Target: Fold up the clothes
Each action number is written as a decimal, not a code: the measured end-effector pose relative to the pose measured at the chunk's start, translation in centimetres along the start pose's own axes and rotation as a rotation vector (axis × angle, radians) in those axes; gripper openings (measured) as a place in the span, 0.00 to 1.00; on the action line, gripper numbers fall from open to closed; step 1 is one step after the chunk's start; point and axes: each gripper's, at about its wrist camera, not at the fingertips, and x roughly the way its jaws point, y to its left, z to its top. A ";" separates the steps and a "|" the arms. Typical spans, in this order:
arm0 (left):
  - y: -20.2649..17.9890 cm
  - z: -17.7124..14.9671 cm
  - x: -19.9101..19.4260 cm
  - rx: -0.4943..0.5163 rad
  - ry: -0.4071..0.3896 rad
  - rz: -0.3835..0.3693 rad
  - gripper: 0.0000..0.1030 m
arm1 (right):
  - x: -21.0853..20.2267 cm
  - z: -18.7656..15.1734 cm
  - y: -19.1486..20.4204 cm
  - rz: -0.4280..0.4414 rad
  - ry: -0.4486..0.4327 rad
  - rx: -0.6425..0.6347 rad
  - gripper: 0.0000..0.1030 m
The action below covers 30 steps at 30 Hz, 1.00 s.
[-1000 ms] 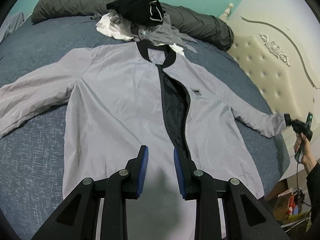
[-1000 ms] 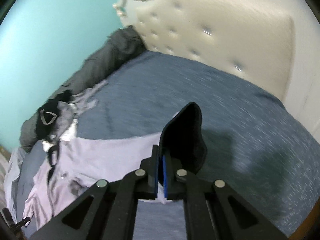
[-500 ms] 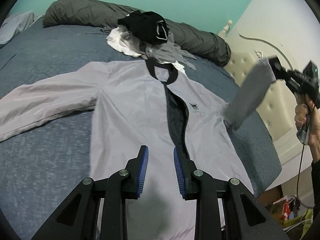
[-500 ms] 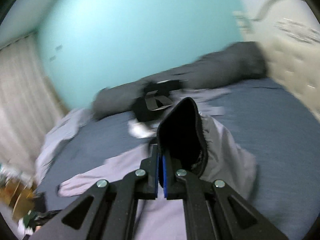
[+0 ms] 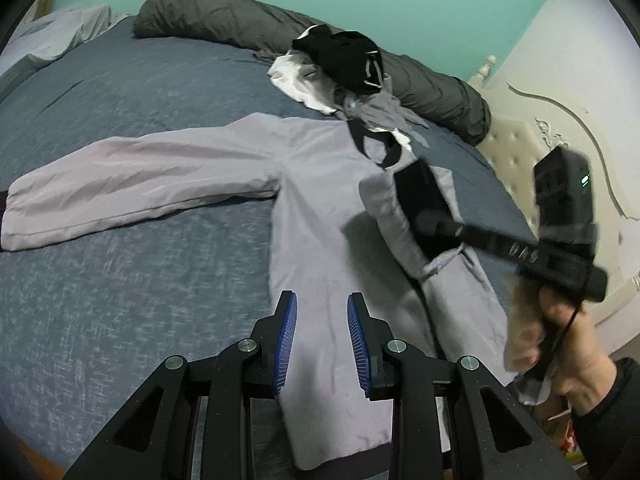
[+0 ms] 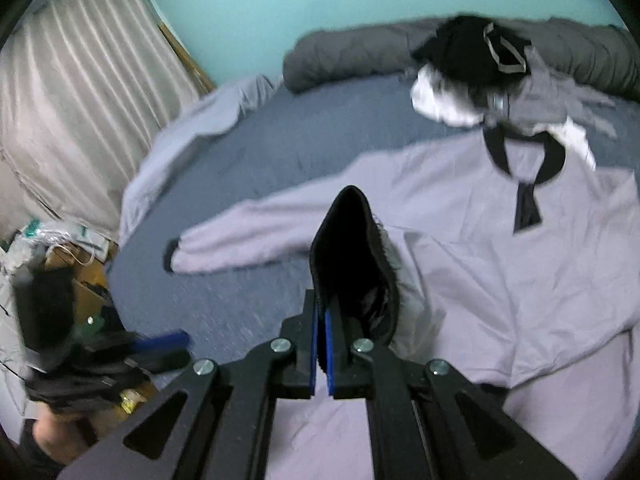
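I see the smooth lilac jacket (image 5: 320,216) lying flat on the blue woven bed (image 5: 120,264). My right claw (image 6: 321,354) clamps its black ribbed cuff (image 6: 352,256) above the jacket's chest; my left claw (image 5: 321,344) hangs parted, empty, over the hem.

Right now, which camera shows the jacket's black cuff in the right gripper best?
The right wrist view: the black cuff rises sharp and close from the shut right gripper. The left wrist view shows it from the side, motion-blurred.

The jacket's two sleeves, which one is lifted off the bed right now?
The sleeve whose black cuff the right tool clamps is lifted over the jacket; the other sleeve lies flat, outstretched on the bed.
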 end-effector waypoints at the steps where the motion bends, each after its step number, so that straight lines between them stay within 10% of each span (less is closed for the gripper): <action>1: 0.2 -0.1 0.0 -0.004 0.000 0.002 0.28 | 0.6 -0.5 -0.2 0.018 0.024 0.013 0.06; 8: 0.0 -0.5 1.8 -0.004 0.020 -0.018 0.29 | -2.0 -1.7 -3.3 -0.015 0.015 0.029 0.40; 21: -3.9 0.5 10.0 0.064 0.086 -0.073 0.30 | -13.8 -5.3 -23.3 -0.489 -0.064 0.234 0.41; 30: -5.1 1.5 14.8 0.086 0.094 -0.093 0.30 | -13.4 -6.2 -28.7 -0.580 -0.020 0.280 0.41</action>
